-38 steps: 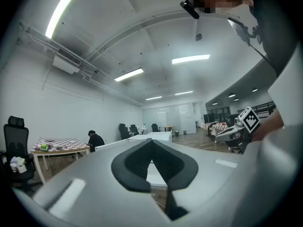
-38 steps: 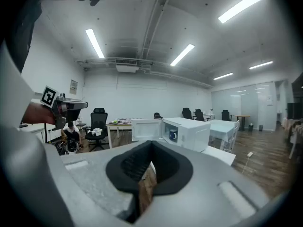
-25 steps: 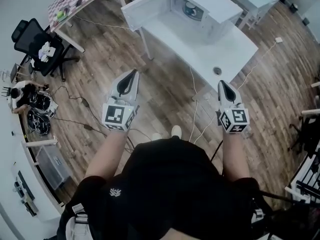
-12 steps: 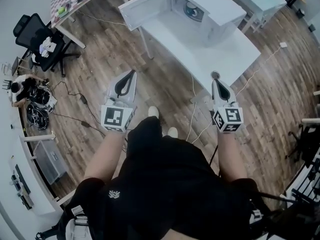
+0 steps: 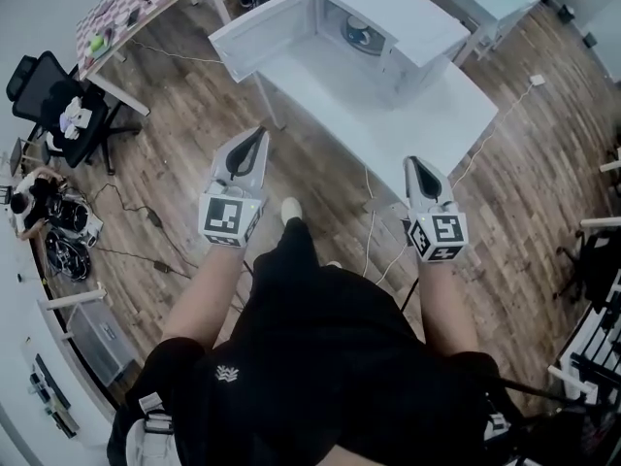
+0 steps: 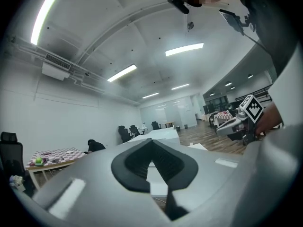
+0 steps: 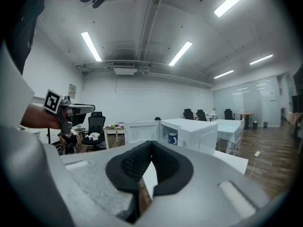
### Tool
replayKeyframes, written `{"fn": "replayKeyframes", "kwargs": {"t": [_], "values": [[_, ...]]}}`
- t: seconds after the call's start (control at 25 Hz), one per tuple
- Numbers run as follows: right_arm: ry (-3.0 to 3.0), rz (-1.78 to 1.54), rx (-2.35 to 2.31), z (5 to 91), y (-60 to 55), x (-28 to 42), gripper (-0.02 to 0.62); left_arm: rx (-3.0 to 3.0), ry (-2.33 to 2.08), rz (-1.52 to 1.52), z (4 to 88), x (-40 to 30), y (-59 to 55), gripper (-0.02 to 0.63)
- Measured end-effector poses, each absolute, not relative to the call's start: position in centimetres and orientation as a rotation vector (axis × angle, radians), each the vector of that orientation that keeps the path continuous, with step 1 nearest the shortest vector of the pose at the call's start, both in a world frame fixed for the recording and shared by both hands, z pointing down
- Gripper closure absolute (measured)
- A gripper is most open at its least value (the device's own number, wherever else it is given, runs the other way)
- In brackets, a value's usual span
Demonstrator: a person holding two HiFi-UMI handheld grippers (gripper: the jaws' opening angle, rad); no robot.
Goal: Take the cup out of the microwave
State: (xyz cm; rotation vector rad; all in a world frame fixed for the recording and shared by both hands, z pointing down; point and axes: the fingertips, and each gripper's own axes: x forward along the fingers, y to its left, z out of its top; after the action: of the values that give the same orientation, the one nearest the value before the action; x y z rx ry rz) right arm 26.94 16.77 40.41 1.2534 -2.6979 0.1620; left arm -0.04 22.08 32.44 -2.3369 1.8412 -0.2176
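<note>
Closure is being observed on the left gripper (image 5: 256,136), its jaws together on nothing and well apart from the open microwave (image 5: 408,13). Inside the microwave the cup (image 5: 358,33) is being kept upright, long axis vertical, mouth upward. The right gripper (image 5: 415,161) is likewise being held closed and empty, and opening its jaws before a level entry past the door (image 5: 260,35) is being advised.

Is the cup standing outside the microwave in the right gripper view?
No, the blue cup stands inside the microwave, whose door is swung open.
</note>
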Motion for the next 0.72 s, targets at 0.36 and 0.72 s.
{"fn": "replayKeyframes", "kwargs": {"t": [0.36, 0.72], "values": [[-2.641, 0.177, 1.317, 40.2, 8.9, 21.7, 0.594, -2.401, 1.679, -0.195, 31.5, -3.5, 12.1, 0.603], [-2.585, 0.138, 1.428, 38.3, 0.6, 15.2, 0.594, -2.478, 1.605, -0.169, 31.4, -9.4, 3.8, 0.603]]}}
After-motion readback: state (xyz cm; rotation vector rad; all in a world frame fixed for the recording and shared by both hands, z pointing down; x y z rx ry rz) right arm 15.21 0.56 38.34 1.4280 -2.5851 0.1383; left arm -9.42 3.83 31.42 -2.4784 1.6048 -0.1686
